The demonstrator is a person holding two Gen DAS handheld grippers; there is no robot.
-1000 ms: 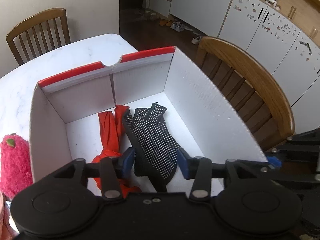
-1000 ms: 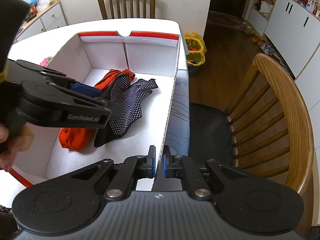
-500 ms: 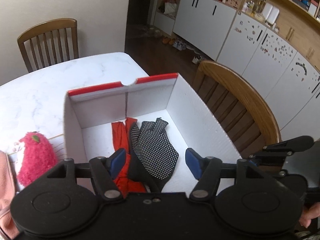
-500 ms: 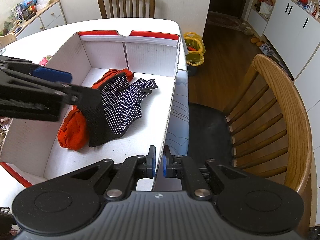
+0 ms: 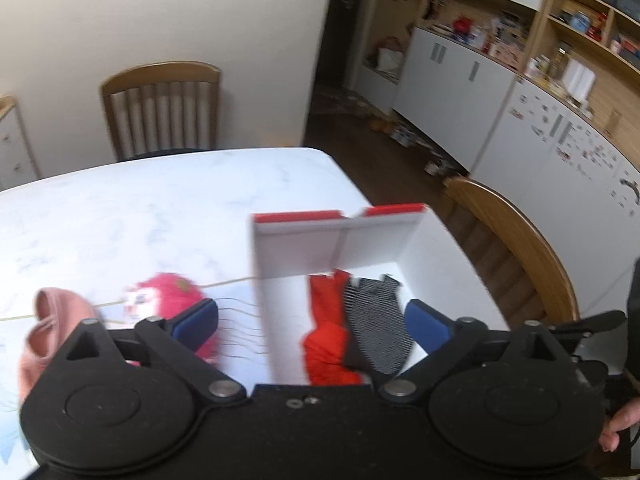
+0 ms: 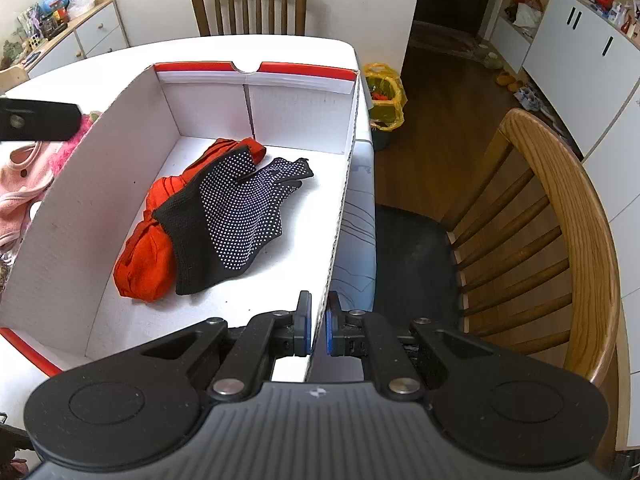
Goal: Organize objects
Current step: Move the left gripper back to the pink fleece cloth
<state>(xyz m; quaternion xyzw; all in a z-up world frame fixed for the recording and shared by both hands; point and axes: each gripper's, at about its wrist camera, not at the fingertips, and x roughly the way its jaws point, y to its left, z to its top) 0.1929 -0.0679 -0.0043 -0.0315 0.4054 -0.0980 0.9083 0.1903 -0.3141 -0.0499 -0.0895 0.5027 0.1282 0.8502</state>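
A white cardboard box (image 6: 100,184) with a red rim stands on the table. Inside it, a black dotted glove (image 6: 236,216) lies partly over a bundled red cloth (image 6: 140,256). My right gripper (image 6: 318,326) is shut on the box's right wall, near its front corner. My left gripper (image 5: 312,324) hovers above and behind the box's left wall (image 5: 264,304); its jaws are opening wide and nothing is between them. To the left of the box on the table lie a pink plush toy (image 5: 168,296) and a pale pink garment (image 5: 48,320).
The white marble table (image 5: 140,208) stretches left of and beyond the box. Wooden chairs stand at the far side (image 6: 248,4) and at the right (image 6: 560,240). A yellow bag (image 6: 384,96) sits on the floor past the table's corner. White cabinets (image 5: 540,152) line the right wall.
The left gripper let go of the black glove, opened wide, and rose back and to the left out of the box. The glove now rests on the red cloth. The right gripper kept still.
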